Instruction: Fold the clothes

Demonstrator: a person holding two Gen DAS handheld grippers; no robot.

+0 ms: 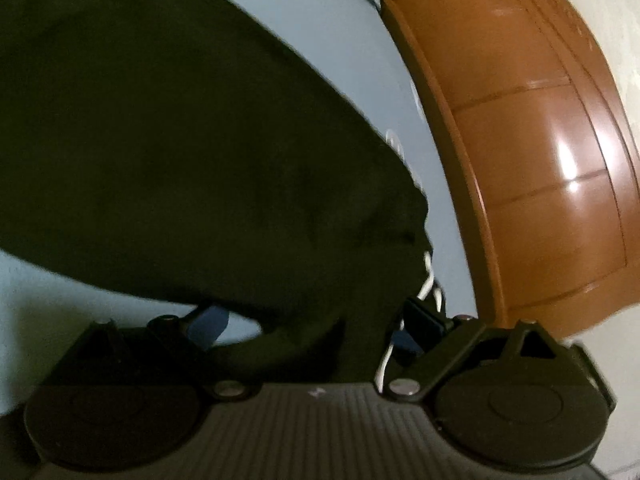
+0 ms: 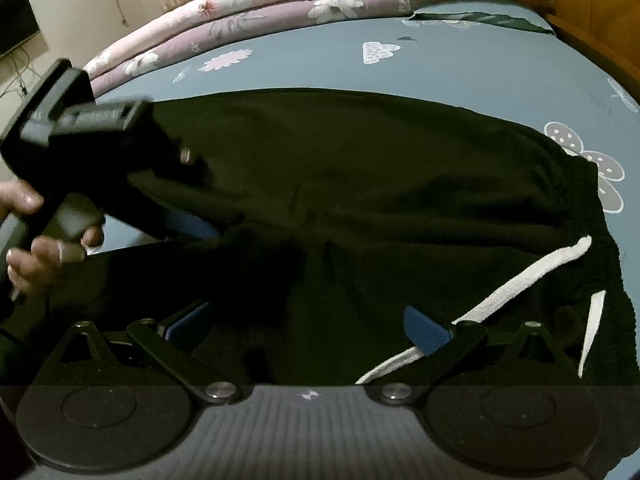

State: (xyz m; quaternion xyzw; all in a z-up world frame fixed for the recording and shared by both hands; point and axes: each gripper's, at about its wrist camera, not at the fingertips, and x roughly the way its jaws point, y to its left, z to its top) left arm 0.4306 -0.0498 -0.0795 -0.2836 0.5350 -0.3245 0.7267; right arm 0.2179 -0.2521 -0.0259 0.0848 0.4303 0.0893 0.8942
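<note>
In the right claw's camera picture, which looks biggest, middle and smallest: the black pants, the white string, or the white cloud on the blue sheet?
As they look in that view:
1. black pants, covering most of the picture
2. white string, long but thin
3. white cloud, a small patch

The cloud lies farther from the camera, so it may look smaller than it is.

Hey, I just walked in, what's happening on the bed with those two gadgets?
A person is folding a dark green drawstring garment spread on a blue cloud-print bedsheet. A hand holds the left gripper at the garment's left edge; its wrist view shows dark cloth between the open blue-padded fingers. The right gripper is open at the near edge, one finger beside the white drawstring. Folded floral quilts lie at the far side.
</note>
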